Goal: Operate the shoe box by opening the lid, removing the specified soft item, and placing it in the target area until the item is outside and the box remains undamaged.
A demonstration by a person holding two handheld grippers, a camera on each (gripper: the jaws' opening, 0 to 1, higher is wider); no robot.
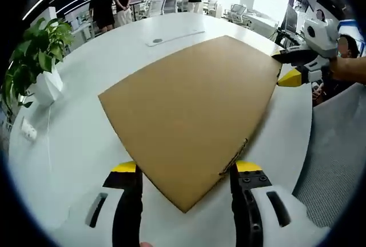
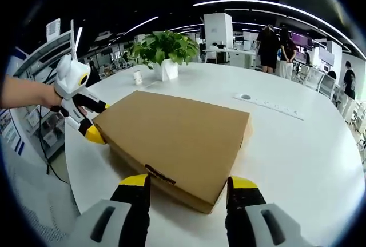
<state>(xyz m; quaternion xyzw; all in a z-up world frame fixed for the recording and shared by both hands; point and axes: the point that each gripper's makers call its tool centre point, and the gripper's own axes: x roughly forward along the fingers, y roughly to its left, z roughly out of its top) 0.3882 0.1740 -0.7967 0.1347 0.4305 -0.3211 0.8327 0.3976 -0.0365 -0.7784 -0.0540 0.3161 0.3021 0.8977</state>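
A flat brown cardboard shoe box [image 1: 189, 110] lies on the round white table [image 1: 74, 144], its lid down. In the left gripper view my left gripper [image 1: 187, 168] is open, its jaws standing either side of the box's near corner. My right gripper [image 1: 289, 67], held by a hand, sits at the box's far right corner. In the right gripper view the same box [image 2: 177, 135] lies ahead. My right gripper [image 2: 190, 183] is open and straddles its near corner. The left gripper [image 2: 94, 124] touches the left corner. What is inside the box is hidden.
A potted plant [image 1: 40, 58] [image 2: 163, 50] stands near the table's rim, with a small white object [image 2: 137, 77] beside it. A socket plate [image 2: 246, 96] lies in the tabletop beyond the box. Several people [image 1: 108, 7] stand far behind. Grey carpet [image 1: 337, 161] lies past the table edge.
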